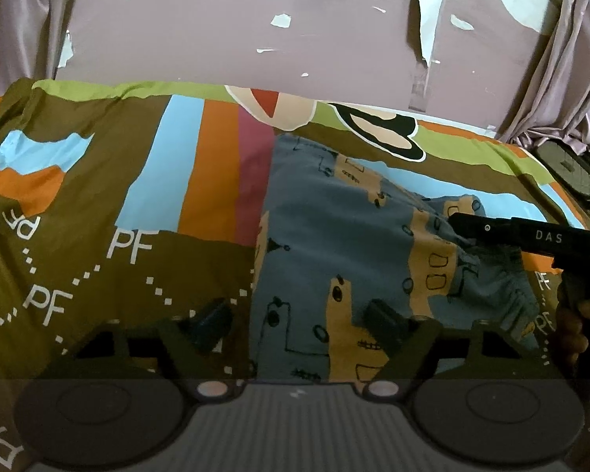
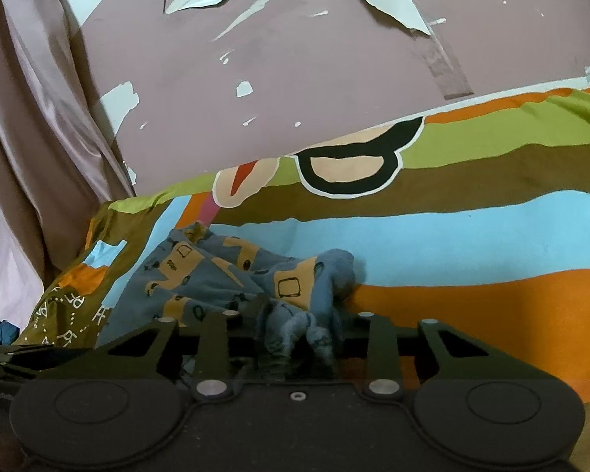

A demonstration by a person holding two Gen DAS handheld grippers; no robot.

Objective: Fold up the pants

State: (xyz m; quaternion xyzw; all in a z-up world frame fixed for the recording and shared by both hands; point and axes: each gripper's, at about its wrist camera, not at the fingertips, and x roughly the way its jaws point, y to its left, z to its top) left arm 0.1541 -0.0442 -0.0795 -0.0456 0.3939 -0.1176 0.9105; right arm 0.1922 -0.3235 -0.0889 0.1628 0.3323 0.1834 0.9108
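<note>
Striped bedsheet [image 1: 200, 181] bears pants [image 1: 334, 244], bunched in right gripper [image 2: 295, 338].

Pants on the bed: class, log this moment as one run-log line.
pants: partly folded on bedsheet | right gripper: shut on pants, fabric bunched | left gripper: open over pants edge | fold unfinished

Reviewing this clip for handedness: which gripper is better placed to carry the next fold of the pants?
Right. The right gripper already has bunched fabric of the pants between its fingers, so it could probably lift and carry that end over. The left gripper is open, straddling the pants' edge on the bedsheet, holding nothing.
</note>
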